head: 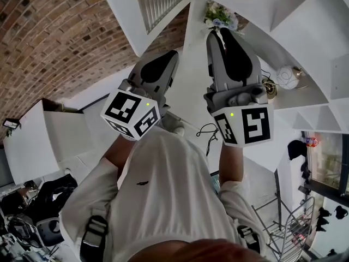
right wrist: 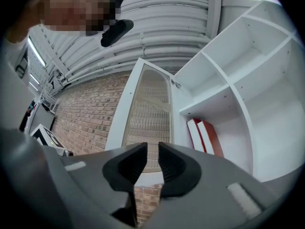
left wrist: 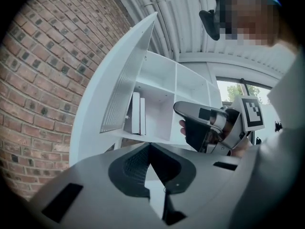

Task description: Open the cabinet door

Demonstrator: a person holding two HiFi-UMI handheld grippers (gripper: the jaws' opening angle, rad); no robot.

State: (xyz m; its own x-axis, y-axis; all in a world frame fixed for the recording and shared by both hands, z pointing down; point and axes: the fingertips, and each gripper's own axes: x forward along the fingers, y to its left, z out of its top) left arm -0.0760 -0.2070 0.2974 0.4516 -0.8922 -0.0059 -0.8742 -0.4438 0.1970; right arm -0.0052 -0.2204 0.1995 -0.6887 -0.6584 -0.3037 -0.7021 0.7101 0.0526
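The white cabinet [head: 305, 31] has a door [head: 161, 1] with a ribbed glass pane, and it stands swung open. The same door [left wrist: 126, 85] fills the left of the left gripper view and sits at centre in the right gripper view [right wrist: 150, 113]. My left gripper [head: 158, 70] is held up below the door with its tips [left wrist: 150, 147] together and nothing in them. My right gripper [head: 229, 53] points at the door's lower edge, apart from it. Its jaws [right wrist: 152, 151] stand a narrow gap apart with nothing between them. It also shows in the left gripper view [left wrist: 209, 123].
Red and white books [right wrist: 205, 137] stand in an open shelf compartment beside the door. Flowers [head: 221, 15] and a round white ornament [head: 286, 76] sit on the shelves. A brick wall [head: 49, 31] lies to the left, a low white unit [head: 38, 141] and a wire rack [head: 294, 228] below.
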